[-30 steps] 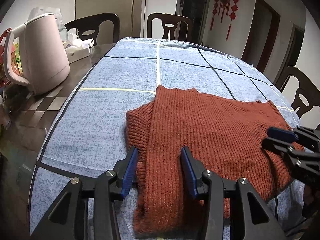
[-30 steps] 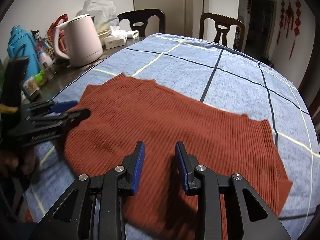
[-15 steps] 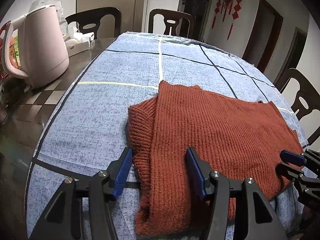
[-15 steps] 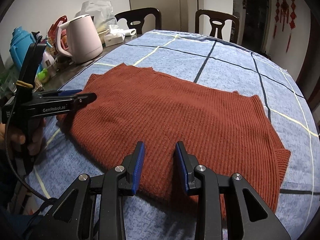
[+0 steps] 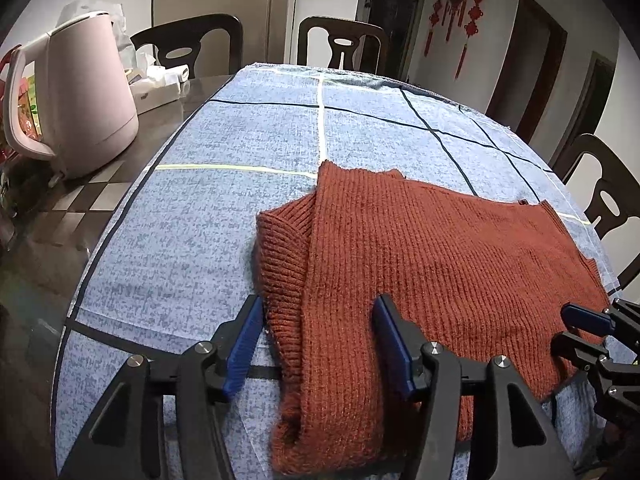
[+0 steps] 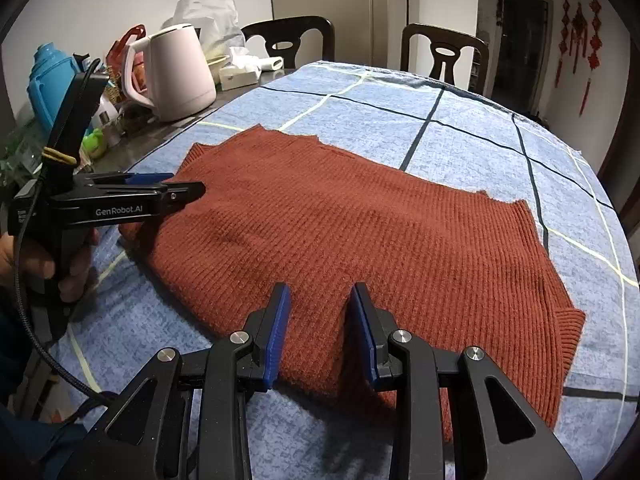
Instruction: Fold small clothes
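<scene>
A rust-red ribbed knit sweater point(image 5: 432, 264) lies flat on the blue checked cloth, with a folded sleeve along its left side point(image 5: 284, 256). It also shows in the right wrist view point(image 6: 360, 240). My left gripper point(image 5: 318, 320) is open, its jaws astride the sweater's near left edge, holding nothing. It appears from the side in the right wrist view point(image 6: 176, 186). My right gripper point(image 6: 320, 304) is open just above the sweater's near hem, empty. It shows at the right edge of the left wrist view point(image 5: 576, 326).
A pink electric kettle point(image 5: 80, 100) stands on the dark table to the left, with tissue boxes point(image 5: 160, 86) behind it. A blue thermos point(image 6: 48, 80) and clutter sit at far left. Dark chairs point(image 5: 340, 46) ring the table. The blue cloth point(image 5: 180, 240) covers the tabletop.
Both grippers drew back toward the near table edge. The right gripper slid off the sweater's middle to its near hem. The sweater has not moved.
</scene>
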### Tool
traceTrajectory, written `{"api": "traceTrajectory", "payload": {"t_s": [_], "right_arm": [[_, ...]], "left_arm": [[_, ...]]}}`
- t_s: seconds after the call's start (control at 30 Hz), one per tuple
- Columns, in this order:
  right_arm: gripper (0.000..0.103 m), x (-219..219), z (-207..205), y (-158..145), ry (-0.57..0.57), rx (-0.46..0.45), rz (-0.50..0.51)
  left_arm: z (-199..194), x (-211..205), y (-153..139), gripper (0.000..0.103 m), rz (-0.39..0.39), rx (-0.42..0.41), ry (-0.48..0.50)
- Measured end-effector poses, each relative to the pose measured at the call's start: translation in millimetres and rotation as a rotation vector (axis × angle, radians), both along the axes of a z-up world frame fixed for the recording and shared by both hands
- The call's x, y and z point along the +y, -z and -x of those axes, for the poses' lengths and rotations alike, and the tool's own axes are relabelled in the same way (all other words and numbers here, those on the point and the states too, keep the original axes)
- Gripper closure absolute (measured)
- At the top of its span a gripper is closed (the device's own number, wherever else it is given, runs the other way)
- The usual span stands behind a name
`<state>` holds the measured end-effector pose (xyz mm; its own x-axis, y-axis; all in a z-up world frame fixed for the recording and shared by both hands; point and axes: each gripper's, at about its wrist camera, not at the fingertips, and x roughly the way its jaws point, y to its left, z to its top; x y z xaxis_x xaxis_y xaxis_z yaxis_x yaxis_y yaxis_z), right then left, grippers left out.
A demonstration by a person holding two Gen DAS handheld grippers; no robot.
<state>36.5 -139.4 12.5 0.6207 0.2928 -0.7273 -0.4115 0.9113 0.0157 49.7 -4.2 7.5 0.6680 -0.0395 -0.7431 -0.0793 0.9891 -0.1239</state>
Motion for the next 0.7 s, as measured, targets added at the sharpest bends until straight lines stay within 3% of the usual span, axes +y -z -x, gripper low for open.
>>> {"api": "traceTrajectory", "payload": {"t_s": [0.17,0.57,0.7], "right_arm": [[0.071,-5,0,-2,0.01,0.001,-0.016],[0.071,-30,1,-7,0.07,-0.014,-0.055],[0.071,-39,0,-6,0.088,-0.01,-0.077]], "left_arm": [[-4,4,0,0.043,0.031,0.001,0.004],[-5,29,4,0.043,0.324,-0.026,0.028],[-2,25,3,0.045,0.35,-0.024,0.041]]}}
